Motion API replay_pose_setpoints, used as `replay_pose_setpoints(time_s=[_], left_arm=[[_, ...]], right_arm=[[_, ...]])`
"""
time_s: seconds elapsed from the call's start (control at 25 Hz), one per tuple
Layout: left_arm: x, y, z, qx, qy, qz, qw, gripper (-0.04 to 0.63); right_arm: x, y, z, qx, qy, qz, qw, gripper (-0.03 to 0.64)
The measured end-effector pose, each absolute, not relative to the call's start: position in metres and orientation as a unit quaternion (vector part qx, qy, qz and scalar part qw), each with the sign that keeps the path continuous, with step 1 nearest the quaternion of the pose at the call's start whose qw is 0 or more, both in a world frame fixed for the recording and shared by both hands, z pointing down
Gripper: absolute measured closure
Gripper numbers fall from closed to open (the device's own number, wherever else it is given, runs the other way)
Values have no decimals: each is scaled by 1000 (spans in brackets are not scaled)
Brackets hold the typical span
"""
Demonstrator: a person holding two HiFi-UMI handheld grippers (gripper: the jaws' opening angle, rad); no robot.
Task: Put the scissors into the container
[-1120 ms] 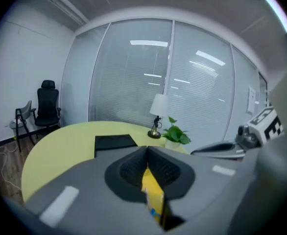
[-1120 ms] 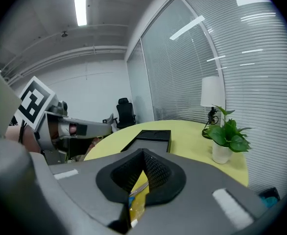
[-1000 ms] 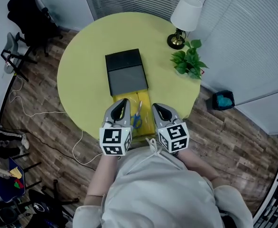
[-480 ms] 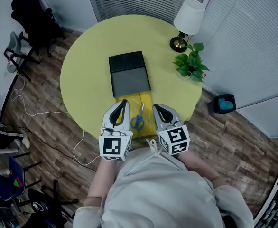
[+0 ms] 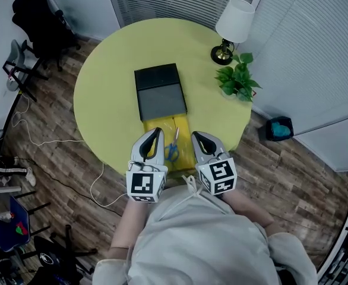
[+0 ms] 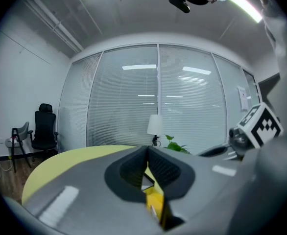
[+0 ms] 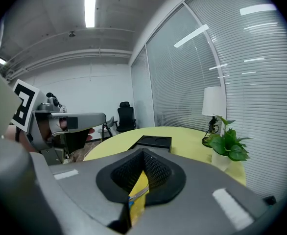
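The scissors point(image 5: 173, 147) lie flat on a yellow sheet point(image 5: 183, 129) at the near side of the round worktop point(image 5: 106, 88), outside the container point(image 5: 159, 92). Their long axis runs close to the 12–6 line, tipped slightly toward 1 o'clock. The blue handles are at the 6 o'clock end and the blades point toward the container.

The container is a low black box directly at 12 o'clock from the scissors. Its near edge is at, or just beside, the far edge of the sheet, so the route to it follows the scissors' own axis.

The scissors sit between the two tools. The left hand-held gripper point(image 5: 155, 133) is at their 9 o'clock and the right hand-held gripper point(image 5: 196, 137) at their 3 o'clock, both pointing toward 12. The left one looks slightly nearer to the handles, but the difference is small. How high either one is above the sheet cannot be told.

In each gripper's own view the jaws are closed to a thin slit. Only the yellow sheet shows through it, and neither gripper has hold of anything. I judge that whichever one takes the scissors will have to open first, then move inward across the long axis.

There is little room at 6 o'clock, where the sheet ends close to the worktop's rim and the person's body. The surface is bare at 9 o'clock of the container and beyond it. The lamp point(image 5: 232, 24) and potted plant point(image 5: 236, 81) stand well apart at about 2 o'clock, off the path.
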State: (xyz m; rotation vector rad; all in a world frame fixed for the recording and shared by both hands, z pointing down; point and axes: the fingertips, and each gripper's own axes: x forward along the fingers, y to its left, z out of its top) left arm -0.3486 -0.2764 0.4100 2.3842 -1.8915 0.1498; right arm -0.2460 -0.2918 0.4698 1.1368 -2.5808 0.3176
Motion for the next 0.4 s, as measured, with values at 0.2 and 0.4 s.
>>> replay_pose_setpoints(time_s=[0.2,0.4], left_arm=[[-348,-274,417,783,-617,60,54,588],[-350,-274,423,782,-617,64,60,589]], right_arm=[[-250,-288,475,393,-898,110,163,617],[-250,-288,478,395,-896,114,169,617]])
